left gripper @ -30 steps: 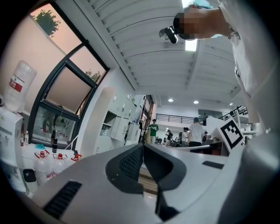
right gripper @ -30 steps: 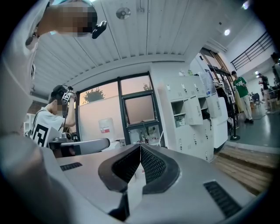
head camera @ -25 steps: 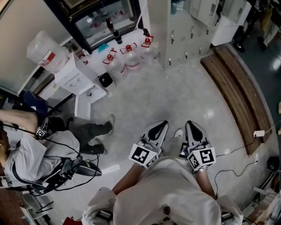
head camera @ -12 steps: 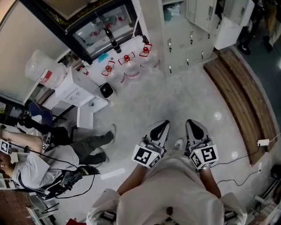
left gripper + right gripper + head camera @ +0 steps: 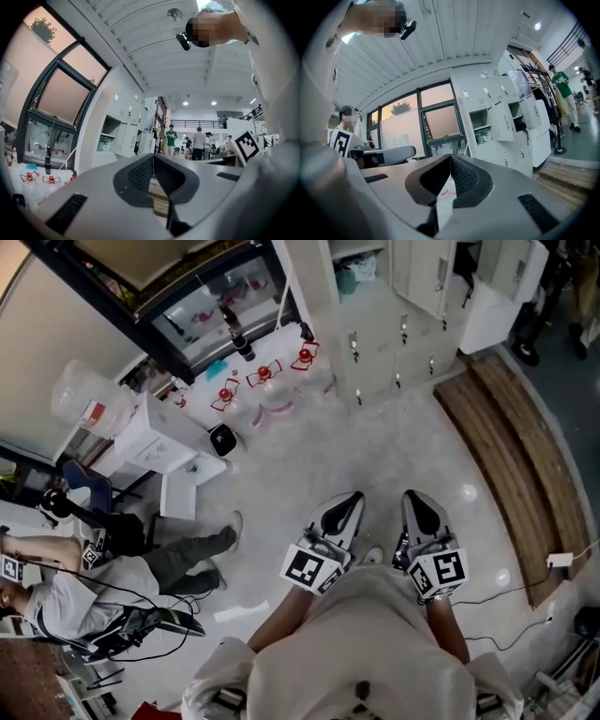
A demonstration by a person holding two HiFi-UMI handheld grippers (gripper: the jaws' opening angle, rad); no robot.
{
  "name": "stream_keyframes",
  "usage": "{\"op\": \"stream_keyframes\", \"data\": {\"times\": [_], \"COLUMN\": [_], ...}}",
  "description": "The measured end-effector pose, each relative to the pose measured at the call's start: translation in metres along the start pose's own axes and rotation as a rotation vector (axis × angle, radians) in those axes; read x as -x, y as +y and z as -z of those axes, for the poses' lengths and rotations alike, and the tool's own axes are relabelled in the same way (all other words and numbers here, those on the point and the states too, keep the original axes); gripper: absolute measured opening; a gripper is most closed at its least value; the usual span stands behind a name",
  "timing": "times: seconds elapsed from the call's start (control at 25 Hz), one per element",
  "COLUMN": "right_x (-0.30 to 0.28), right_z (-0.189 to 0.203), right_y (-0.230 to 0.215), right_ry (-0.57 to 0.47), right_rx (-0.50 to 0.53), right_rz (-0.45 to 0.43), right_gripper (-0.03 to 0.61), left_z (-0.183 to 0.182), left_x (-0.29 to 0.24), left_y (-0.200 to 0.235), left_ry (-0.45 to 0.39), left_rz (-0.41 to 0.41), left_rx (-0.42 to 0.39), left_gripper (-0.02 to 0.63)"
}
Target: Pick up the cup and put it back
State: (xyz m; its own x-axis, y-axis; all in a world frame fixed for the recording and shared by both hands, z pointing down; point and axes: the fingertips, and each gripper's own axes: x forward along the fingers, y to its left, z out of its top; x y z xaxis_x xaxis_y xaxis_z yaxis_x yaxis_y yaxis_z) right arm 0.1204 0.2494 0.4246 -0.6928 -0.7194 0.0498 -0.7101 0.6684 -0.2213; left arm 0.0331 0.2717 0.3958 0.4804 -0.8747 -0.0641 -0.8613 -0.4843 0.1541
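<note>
No cup shows in any view. In the head view my left gripper (image 5: 349, 501) and right gripper (image 5: 419, 500) are held side by side in front of the body, pointing level over the pale floor. The left gripper view has the left gripper (image 5: 153, 157) with its jaws meeting at the tips and nothing between them. The right gripper (image 5: 450, 157) is shut the same way in its own view, also empty. Each marker cube sits near the wrist.
Large water bottles with red caps (image 5: 265, 381) stand by a dark-framed window. White lockers (image 5: 375, 315) are ahead, a wooden platform (image 5: 511, 456) curves at the right. A white dispenser (image 5: 155, 432) and a seated person (image 5: 94, 587) are at the left. A cable (image 5: 525, 579) trails at right.
The person holding the grippers has walked across the floor: bottles, dispenser and seated person have slid lower and leftward in the head view. Both grippers stay shut and side by side.
</note>
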Motion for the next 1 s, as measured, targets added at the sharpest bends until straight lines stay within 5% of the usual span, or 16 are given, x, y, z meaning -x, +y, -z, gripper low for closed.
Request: {"op": "stream_keyframes", "data": {"times": [0.44, 1.0], "right_x": [-0.035, -0.180], "right_z": [-0.006, -0.038], "right_y": [-0.064, -0.149], "right_ry": [-0.002, 0.016], "right_rx": [-0.008, 0.010], "right_rz": [0.091, 0.149], "right_gripper": [0.025, 0.025], "left_z": [0.007, -0.004], "left_x": [-0.074, -0.221], "left_y": [0.031, 0.139], "left_ry": [0.015, 0.018], "left_rz": [0.048, 0.149], "left_rx": [0.003, 0.027], "left_gripper": [0.009, 0.009]}}
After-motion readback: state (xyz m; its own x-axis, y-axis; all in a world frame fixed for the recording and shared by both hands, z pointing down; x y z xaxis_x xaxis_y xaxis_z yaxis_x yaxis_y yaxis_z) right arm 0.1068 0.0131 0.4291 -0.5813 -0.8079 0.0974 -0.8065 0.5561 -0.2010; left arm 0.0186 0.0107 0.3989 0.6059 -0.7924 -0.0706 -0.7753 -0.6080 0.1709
